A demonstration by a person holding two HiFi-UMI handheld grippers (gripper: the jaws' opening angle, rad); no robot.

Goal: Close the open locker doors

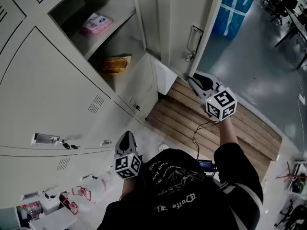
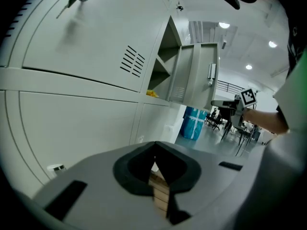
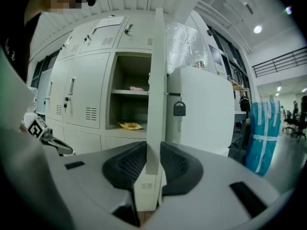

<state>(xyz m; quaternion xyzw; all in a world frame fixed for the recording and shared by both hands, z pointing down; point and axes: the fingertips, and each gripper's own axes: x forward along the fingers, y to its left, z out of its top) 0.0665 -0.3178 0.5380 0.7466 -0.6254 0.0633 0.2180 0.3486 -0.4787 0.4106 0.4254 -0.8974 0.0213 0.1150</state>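
Open pale grey metal locker compartment (image 1: 128,40): soft pink packet (image 1: 96,23) on its shelf (image 1: 112,32), crumpled yellow packet (image 1: 115,63) on the bottom below. Print on both is too small to read. Its pale grey metal door (image 1: 180,18) stands swung out, with the right hand-held gripper (image 1: 193,79) clamped on the door's free edge. Left hand-held gripper (image 2: 154,150) sits low beside the closed lockers (image 1: 57,80); jaws look closed and empty.

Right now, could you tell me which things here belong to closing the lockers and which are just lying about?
Job: open locker door, right claw gripping its edge.
Lying about: pink packet, yellow packet, blue wrapped bundle, wooden planks.
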